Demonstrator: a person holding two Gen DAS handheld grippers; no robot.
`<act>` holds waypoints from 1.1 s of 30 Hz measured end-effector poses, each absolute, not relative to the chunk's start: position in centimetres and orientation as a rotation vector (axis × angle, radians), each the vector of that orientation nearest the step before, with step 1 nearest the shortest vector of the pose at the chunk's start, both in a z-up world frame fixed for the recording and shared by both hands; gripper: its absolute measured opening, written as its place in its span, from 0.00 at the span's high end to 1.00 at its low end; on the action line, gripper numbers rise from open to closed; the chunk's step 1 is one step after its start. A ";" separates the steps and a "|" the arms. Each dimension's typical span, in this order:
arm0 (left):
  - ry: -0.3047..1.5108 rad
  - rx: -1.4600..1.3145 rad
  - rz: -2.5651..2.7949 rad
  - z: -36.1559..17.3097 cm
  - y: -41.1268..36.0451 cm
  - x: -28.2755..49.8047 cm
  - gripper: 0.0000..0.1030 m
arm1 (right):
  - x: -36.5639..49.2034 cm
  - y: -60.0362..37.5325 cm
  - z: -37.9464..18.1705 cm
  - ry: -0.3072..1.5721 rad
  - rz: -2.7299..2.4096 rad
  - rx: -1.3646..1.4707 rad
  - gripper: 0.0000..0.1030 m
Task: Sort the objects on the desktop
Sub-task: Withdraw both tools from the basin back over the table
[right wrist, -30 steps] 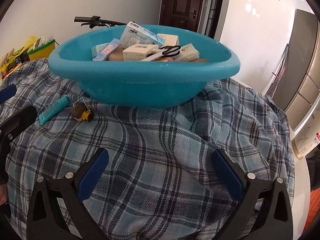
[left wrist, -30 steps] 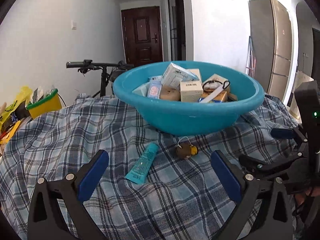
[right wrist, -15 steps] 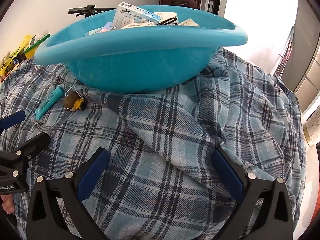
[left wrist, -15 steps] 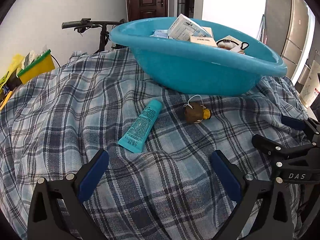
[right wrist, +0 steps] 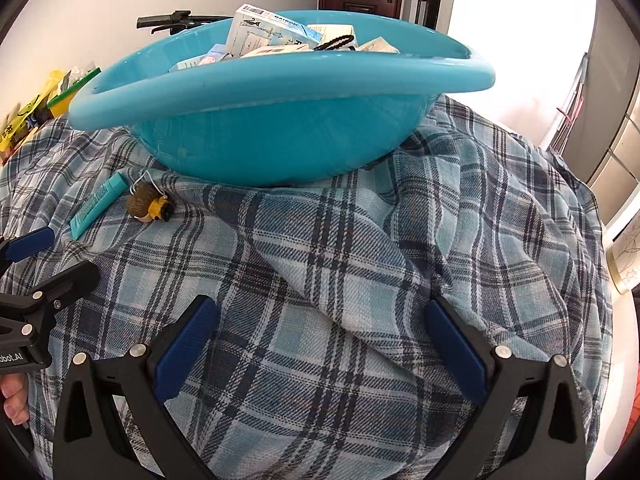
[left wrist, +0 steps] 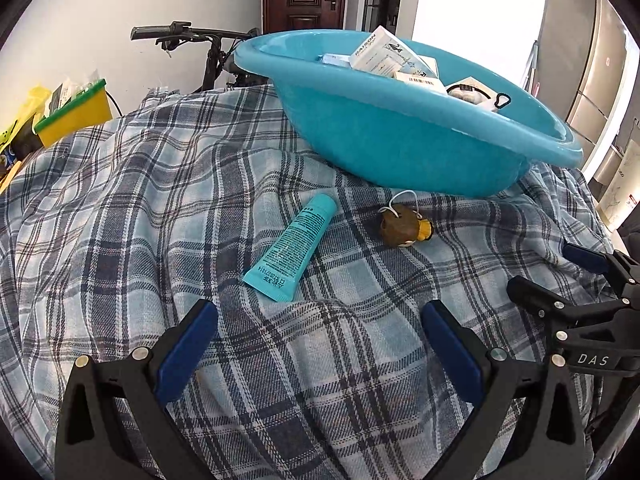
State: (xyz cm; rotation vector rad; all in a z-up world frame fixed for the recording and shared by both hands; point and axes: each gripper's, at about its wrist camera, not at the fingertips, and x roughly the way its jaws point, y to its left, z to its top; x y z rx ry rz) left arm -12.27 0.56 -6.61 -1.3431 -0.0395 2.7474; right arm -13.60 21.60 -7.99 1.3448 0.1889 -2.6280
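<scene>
A blue-and-white plaid cloth [left wrist: 168, 216] covers the whole tabletop, rumpled into folds, with one thick fold running across the middle in the right wrist view. On it stands a large turquoise plastic basin [left wrist: 400, 148], already filled with small cartons and packets; a white box with printed lettering [left wrist: 384, 54] leans above the rim, and a black looped cord [left wrist: 502, 100] lies on the contents towards the basin's right side. Behind the tabletop, a bicycle handlebar [left wrist: 180, 34] shows against the wall, and a yellow bin with a green rim [left wrist: 76, 114] sits off the left edge. The left hand-held gripper [left wrist: 318, 344] hangs low over the cloth with its blue-padded fingers spread wide and nothing between them. The right hand-held gripper [right wrist: 320, 344] is likewise wide open and empty, over bare cloth in front of the basin; in the left wrist view it appears at the right edge. A thumb [right wrist: 14, 398] shows at the lower left of the right wrist view. Two things lie loose on the cloth just in front of the basin: a teal tube [left wrist: 294, 242], flat, its cap end towards the basin and its crimped end just ahead of the left hand-held gripper, and to its right, near but apart from it, a small brown toy with a yellow end and a white string loop [left wrist: 404, 226].
</scene>
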 end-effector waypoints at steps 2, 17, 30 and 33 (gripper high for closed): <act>-0.045 -1.343 2.748 -6.6 0.5 -12.3 0.00 | -13.6 21.6 -8.0 0.189 -2.628 1.345 0.00; -0.050 -1.343 2.752 -6.6 0.4 -12.3 0.00 | -13.6 21.5 -7.9 0.189 -2.628 1.345 0.00; -0.063 -1.325 2.766 -6.3 0.3 -12.1 0.00 | -13.5 21.6 -7.9 0.189 -2.628 1.346 0.00; -0.067 -1.306 2.780 -6.1 0.2 -12.0 0.00 | -13.6 21.6 -7.9 0.189 -2.628 1.346 0.00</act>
